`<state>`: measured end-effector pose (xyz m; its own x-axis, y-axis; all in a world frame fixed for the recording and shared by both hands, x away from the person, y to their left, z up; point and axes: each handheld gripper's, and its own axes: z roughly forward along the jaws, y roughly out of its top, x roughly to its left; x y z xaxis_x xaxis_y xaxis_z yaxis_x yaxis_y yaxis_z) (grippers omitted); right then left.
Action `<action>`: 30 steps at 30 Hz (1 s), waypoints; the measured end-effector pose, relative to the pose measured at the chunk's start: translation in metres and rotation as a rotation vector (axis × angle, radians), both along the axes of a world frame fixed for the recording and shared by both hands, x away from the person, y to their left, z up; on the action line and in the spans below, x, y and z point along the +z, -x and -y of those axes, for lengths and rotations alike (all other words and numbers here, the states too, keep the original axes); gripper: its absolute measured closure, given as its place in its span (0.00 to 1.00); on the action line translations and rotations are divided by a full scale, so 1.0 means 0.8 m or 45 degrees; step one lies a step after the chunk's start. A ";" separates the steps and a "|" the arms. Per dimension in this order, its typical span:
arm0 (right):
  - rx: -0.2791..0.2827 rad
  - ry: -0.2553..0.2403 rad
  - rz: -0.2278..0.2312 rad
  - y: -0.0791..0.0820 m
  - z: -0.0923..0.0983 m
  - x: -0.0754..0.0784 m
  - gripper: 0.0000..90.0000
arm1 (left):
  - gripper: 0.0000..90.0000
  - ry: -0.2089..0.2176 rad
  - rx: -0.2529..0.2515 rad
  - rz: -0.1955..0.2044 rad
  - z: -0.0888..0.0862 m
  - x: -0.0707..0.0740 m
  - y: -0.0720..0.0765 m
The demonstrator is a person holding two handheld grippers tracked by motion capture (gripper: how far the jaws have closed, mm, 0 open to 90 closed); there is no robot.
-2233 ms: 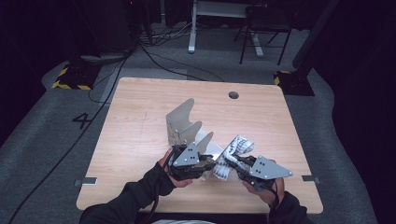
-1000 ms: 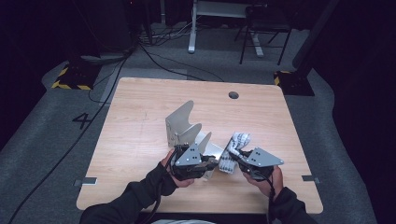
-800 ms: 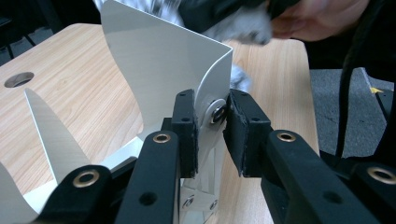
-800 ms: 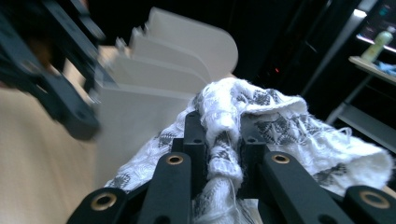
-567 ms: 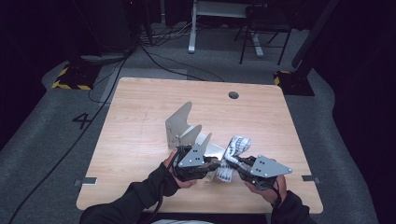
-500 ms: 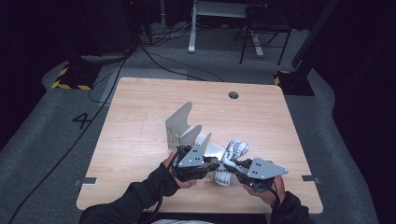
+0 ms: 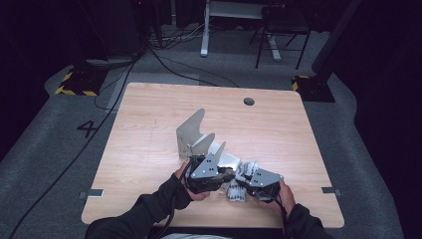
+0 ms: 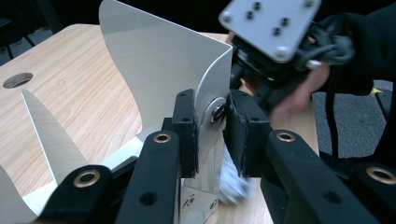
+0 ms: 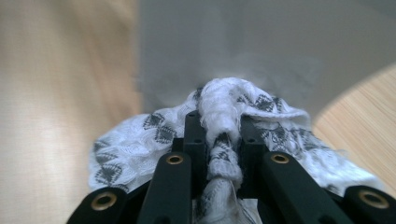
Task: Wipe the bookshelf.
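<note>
1. white cloth (image 9: 219, 121) with a dark diamond pattern sits bunched between the jaws of your right gripper (image 9: 218, 135), which are closed tight on a twisted fold of it. in the high view the cloth (image 7: 238, 189) lies near the front edge of the wooden table (image 7: 149, 149), just beside the metal bracket (image 7: 199, 137).
2. your left gripper (image 8: 212, 116) is clamped on an upright fin of the bracket (image 8: 154, 60), at a bolt or washer on that fin.
3. judge the cloth soft, light and limp: it will sag and trail wherever you don't hold it, so grip a gathered fold, not a single loose edge.
4. judge the bracket stiff, smooth and thin-edged: it may slip or pivot in the pads, so hold it low on the flat of the fin, and keep the cloth from snagging on its pointed corners.
</note>
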<state>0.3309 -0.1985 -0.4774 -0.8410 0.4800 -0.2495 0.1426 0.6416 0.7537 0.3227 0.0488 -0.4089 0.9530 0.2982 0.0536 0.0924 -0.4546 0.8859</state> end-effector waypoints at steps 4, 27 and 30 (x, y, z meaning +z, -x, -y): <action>-0.091 -0.042 0.041 -0.016 0.013 0.014 0.88 | 0.82 -0.004 0.007 -0.002 0.000 0.000 0.001; 0.119 -0.228 0.218 0.033 0.007 0.095 0.88 | 0.83 -0.005 -0.009 -0.011 0.000 -0.001 -0.002; 0.195 -0.173 0.168 0.035 -0.001 0.077 0.88 | 0.83 -0.001 -0.010 -0.015 0.000 -0.001 -0.003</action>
